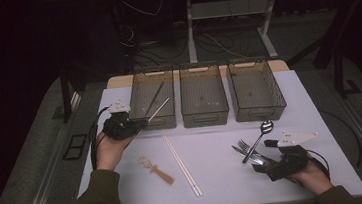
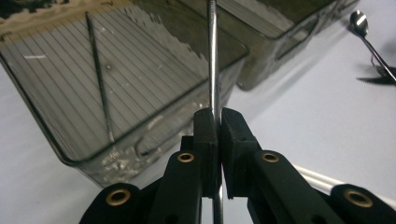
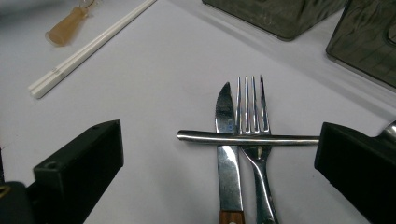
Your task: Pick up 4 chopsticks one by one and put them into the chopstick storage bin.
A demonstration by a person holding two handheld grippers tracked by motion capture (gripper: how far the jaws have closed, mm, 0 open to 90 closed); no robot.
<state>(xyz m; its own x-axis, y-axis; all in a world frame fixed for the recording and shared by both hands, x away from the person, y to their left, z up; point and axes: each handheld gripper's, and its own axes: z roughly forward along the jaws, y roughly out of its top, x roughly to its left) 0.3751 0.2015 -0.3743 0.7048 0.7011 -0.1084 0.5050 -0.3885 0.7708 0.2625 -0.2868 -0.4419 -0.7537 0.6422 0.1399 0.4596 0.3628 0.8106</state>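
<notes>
Steel, thin and round: the silver metal chopstick point(image 2: 213, 60) is clamped tight in my left tool point(image 2: 219, 128), its tip cut off at the frame's top, above the ribbed smoky plastic bin point(image 2: 60, 154) at left. My right tool point(image 3: 219, 158) gapes wide over the knife point(image 3: 227, 154), holding nothing.

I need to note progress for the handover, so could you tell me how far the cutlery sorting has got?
Done: one dark chopstick lies in the left bin. In hand: the left gripper is clamped on a metal chopstick beside that bin. Left: the white chopsticks, clear spoon, knife, fork and metal spoon lie on the table; the right gripper waits open at the knife and fork.
</notes>
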